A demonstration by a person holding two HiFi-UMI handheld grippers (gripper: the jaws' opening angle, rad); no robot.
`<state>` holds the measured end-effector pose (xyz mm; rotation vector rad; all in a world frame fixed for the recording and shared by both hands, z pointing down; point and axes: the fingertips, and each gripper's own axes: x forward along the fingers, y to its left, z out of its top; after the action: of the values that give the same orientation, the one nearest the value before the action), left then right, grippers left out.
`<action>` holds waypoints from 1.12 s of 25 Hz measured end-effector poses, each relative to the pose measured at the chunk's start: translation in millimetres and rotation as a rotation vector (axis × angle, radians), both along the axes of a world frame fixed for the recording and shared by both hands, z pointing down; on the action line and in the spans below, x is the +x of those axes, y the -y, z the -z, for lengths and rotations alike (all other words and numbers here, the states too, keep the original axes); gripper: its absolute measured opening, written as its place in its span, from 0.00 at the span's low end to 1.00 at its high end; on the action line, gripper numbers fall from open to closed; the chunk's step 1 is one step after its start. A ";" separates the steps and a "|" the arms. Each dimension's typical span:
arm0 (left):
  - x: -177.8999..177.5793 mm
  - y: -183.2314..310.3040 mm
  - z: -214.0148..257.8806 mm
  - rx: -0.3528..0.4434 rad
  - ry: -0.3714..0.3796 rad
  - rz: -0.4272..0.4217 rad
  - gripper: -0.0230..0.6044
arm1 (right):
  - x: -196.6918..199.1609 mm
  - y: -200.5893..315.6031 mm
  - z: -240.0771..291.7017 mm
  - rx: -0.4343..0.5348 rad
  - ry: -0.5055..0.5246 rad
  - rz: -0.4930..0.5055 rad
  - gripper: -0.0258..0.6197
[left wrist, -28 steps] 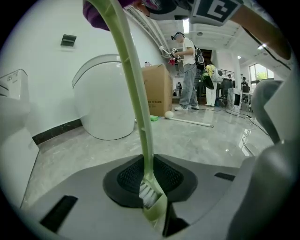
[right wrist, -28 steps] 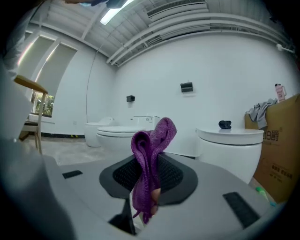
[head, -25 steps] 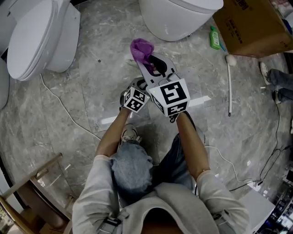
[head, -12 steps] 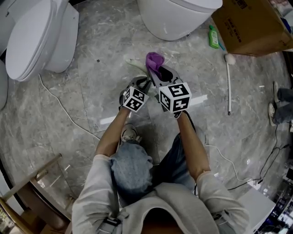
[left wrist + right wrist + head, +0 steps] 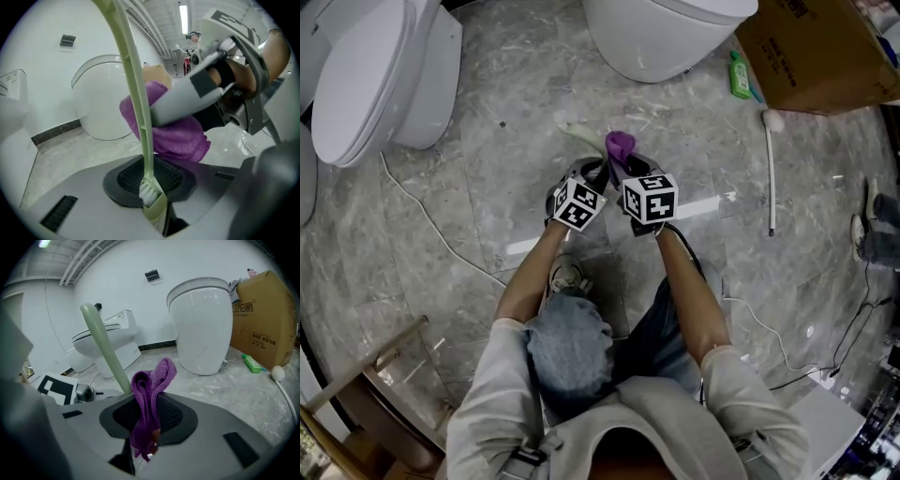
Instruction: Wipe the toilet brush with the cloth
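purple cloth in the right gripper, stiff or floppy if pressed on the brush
Probably floppy: the purple fuzzy cloth curls over in folds above the right gripper. Likely light, so it should drape around the pale green plastic brush handle.

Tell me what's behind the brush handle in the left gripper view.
The purple cloth, clamped in the right tongs, with a white toilet farther back. The brush handle covers a strip of cloth, so contact can't be confirmed.

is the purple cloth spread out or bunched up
Bunched up: the purple cloth stands as a folded wad pinched between the right gripper's jaws, beside the toilet brush.
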<state>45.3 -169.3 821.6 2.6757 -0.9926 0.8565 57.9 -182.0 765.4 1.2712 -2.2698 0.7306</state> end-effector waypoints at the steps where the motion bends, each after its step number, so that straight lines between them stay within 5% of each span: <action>1: 0.0 -0.1 -0.4 -0.001 0.001 -0.001 0.15 | 1.1 -2.5 -8.7 -0.020 -0.013 0.002 0.21; 6: -0.7 -3.7 -4.4 -0.004 0.033 -0.013 0.15 | 6.8 -9.2 -24.7 -0.049 -0.041 0.010 0.21; 10: 2.6 -1.3 -2.3 0.002 0.028 -0.004 0.15 | 14.2 15.0 26.8 0.104 -0.028 -0.001 0.21; 19: -0.8 0.9 -5.7 -0.007 0.013 0.011 0.15 | -33.8 56.1 225.7 0.398 0.364 0.152 0.21; 24: -0.1 -0.1 -5.1 -0.011 0.017 0.004 0.15 | -56.5 49.4 224.9 0.364 0.417 0.193 0.21; 28: -1.0 0.4 -4.7 -0.012 0.023 -0.004 0.15 | -58.6 34.6 200.6 0.344 0.348 0.221 0.21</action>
<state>44.3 -169.7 826.3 2.6641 -0.9846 0.8933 -0.7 -216.6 564.8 1.0704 -2.8625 0.5286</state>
